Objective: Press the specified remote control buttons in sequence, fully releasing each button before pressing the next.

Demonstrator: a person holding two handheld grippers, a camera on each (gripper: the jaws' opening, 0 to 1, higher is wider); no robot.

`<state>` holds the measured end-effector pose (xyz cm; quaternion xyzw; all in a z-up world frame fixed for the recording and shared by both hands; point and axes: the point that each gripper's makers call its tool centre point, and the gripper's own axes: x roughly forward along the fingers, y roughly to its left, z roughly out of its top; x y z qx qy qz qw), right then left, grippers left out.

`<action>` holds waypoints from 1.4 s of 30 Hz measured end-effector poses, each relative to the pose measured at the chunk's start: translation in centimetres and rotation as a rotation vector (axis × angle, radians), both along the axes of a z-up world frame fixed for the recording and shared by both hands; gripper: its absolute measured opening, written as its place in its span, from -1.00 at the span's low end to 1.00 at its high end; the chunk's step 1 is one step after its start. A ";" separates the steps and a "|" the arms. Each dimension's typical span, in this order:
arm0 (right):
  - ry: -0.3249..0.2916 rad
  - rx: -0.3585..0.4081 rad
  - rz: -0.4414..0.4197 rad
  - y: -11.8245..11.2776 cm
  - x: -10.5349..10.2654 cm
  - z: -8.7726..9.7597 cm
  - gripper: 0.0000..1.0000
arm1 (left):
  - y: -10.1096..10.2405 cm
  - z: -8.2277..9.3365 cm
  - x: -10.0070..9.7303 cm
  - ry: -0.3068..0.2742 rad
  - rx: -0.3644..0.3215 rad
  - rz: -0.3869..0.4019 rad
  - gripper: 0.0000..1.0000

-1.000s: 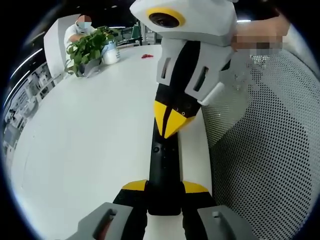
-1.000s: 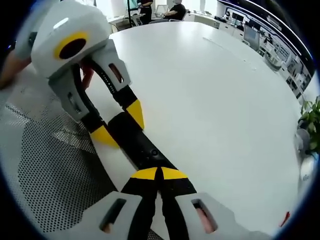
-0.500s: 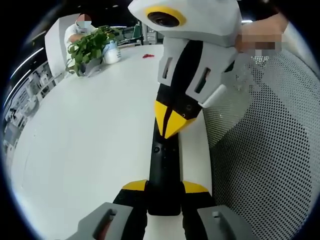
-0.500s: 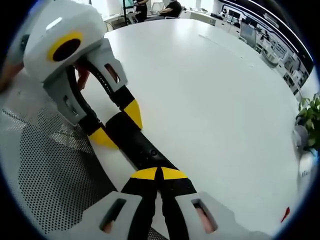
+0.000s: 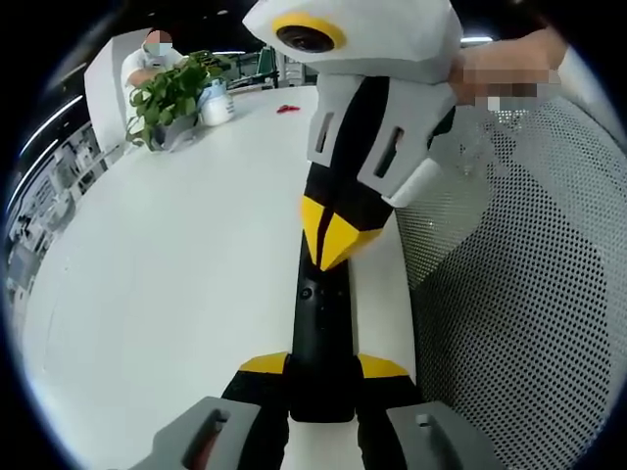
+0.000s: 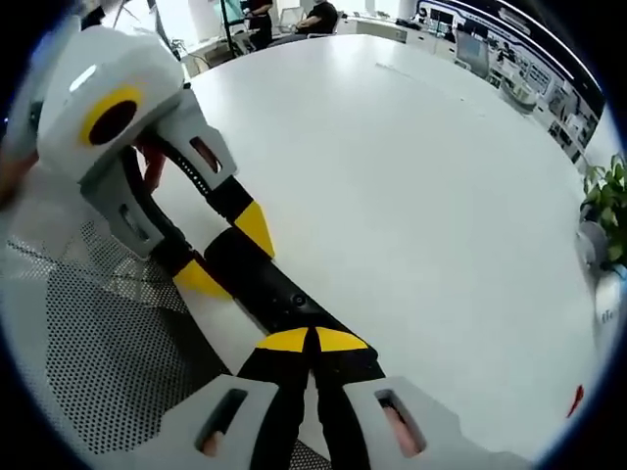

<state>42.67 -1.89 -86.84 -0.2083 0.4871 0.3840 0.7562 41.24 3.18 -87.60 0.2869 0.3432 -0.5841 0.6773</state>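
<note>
Left gripper view, left to right. A potted plant (image 5: pixel 174 98) with glossy green leaves and a white container (image 5: pixel 216 103) stand at the far edge of a smooth, matte white table (image 5: pixel 167 284), which curves like a large oval. A small red item (image 5: pixel 288 110) lies nearby. At centre, the remote control (image 5: pixel 319 333), a slim black bar with small round buttons, lies along the table's near edge. The left gripper (image 5: pixel 321 370) is clamped across its near end, a yellow-tipped jaw on either side. From above, the right gripper (image 5: pixel 328 235) descends with its yellow tips brought together into a single point resting on the remote's upper face. To the right, a perforated white mesh surface (image 5: pixel 519 294), probably a chair back, borders the table.

Right gripper view. The left gripper (image 6: pixel 227 253) enters from the left and straddles the remote control (image 6: pixel 265 284); the right gripper (image 6: pixel 312 341) has its jaws pinched together, tips on the remote's face.

Progress, as a judgement: a press appears to be in hand. Which button of the sequence it is, and how many are left, cannot be told; the release and any later presses remain.
</note>
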 end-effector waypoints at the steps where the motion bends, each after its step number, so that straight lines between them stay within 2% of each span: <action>1: 0.000 0.001 -0.001 0.0 0.0 0.0 -1.00 | 0.0 0.0 0.0 0.000 0.000 0.000 -0.51; 9: 0.018 0.019 -0.023 0.0 0.0 0.1 -1.00 | 0.0 0.0 0.0 -0.006 0.011 -0.017 -0.51; 19: 0.136 0.105 -0.161 -0.2 0.1 0.1 -1.00 | -0.2 0.0 -0.2 -0.008 0.012 -0.032 -0.51; 26: 0.124 0.125 -0.136 0.7 -0.1 0.4 -1.00 | -0.9 0.0 -1.2 -0.007 0.006 -0.091 -0.51; 29: 0.130 0.112 -0.101 1.0 -0.5 0.2 -1.00 | -0.9 0.0 -1.1 -0.003 0.004 -0.084 -0.51; 35: 0.084 0.080 -0.055 1.3 -0.5 0.0 -1.00 | -0.8 0.0 -1.0 0.001 0.001 -0.074 -0.51; 40: 0.056 0.076 -0.037 1.4 -0.3 -0.1 -1.00 | -0.9 0.1 -1.0 0.013 -0.002 -0.052 -0.51; 42: 0.061 0.090 -0.058 1.3 -0.2 -0.2 -1.00 | -0.9 0.1 -1.0 0.019 -0.006 -0.043 -0.51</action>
